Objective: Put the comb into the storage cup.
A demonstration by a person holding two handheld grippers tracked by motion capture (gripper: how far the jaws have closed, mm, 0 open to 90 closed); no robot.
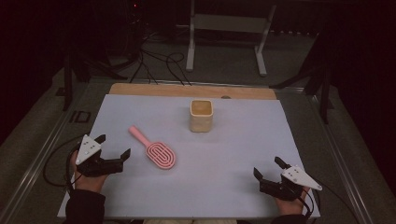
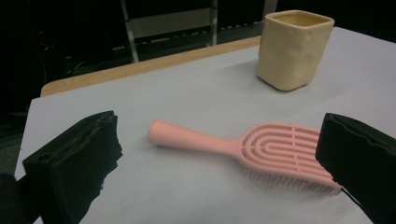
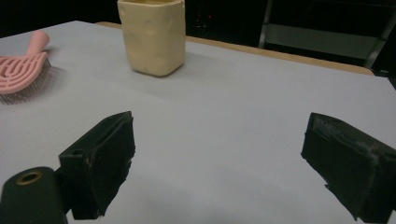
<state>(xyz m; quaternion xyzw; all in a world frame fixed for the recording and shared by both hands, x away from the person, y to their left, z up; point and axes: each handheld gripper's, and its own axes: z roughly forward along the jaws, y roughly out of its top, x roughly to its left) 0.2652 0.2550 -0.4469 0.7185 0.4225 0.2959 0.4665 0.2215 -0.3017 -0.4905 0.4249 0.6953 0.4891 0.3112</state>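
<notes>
A pink hairbrush (image 1: 155, 149) lies flat on the pale sheet (image 1: 233, 140), handle pointing to the far left, bristles down (image 2: 261, 149). A cream square cup (image 1: 201, 115) stands upright behind it near the sheet's far middle (image 2: 293, 49) (image 3: 152, 35). My left gripper (image 1: 113, 147) rests at the near left, open, just short of the brush, nothing between its jaws (image 2: 219, 163). At the near right my right gripper (image 1: 268, 168) stands open over bare sheet (image 3: 219, 154), with the brush head (image 3: 21, 74) off to its left.
A wooden table edge (image 1: 187, 90) runs along the far side of the sheet. Beyond it are cables (image 1: 159, 65) on the floor and a white metal stand (image 1: 229, 28). Metal rails (image 1: 46, 144) border the table.
</notes>
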